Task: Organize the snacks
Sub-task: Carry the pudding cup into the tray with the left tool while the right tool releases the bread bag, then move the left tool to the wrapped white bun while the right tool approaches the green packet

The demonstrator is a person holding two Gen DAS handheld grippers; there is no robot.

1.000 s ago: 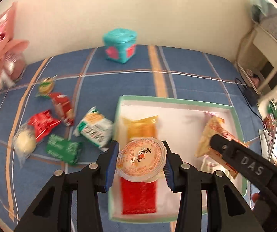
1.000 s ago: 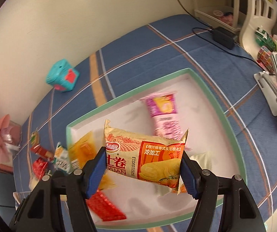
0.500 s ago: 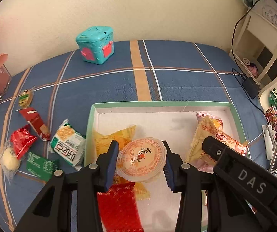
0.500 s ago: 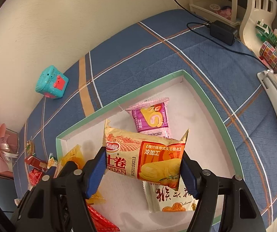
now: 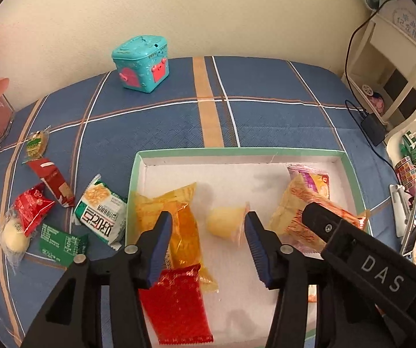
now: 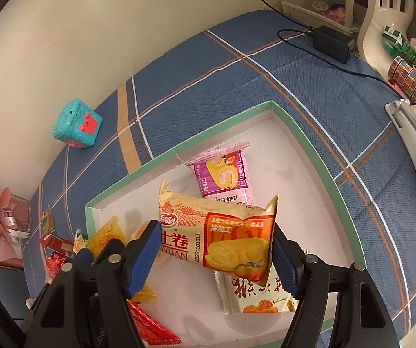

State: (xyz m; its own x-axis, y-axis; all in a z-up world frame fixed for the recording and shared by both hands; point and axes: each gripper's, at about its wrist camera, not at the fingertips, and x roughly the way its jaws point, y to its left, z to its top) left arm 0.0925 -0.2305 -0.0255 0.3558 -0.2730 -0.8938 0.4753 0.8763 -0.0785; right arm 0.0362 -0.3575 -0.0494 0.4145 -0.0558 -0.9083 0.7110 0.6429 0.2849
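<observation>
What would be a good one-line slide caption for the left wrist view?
Left gripper, jaws just opened, releases a jelly cup onto its side in the green-rimmed tray.

jelly cup point(image 5: 227, 224): motion-blurred, lid unreadable
red packet point(image 5: 176, 310): top edge hidden under left gripper point(image 5: 208, 249)
white packet point(image 6: 255, 295): upper part hidden behind orange roll packet point(image 6: 222, 240)

A green-rimmed white tray point(image 5: 350, 168) filled the lower centre of the left-wrist frame. Inside lay a jelly cup point(image 5: 226, 221) tipped on its side, orange packets point(image 5: 179, 220) and a red sachet point(image 5: 176, 307) at lower left. A golden roll-cake packet point(image 6: 219, 240) sat tilted at the centre of the right-wrist frame, above a pink roll-cake packet point(image 6: 222, 174). Loose snacks point(image 5: 100, 217) lay left of the tray.
</observation>
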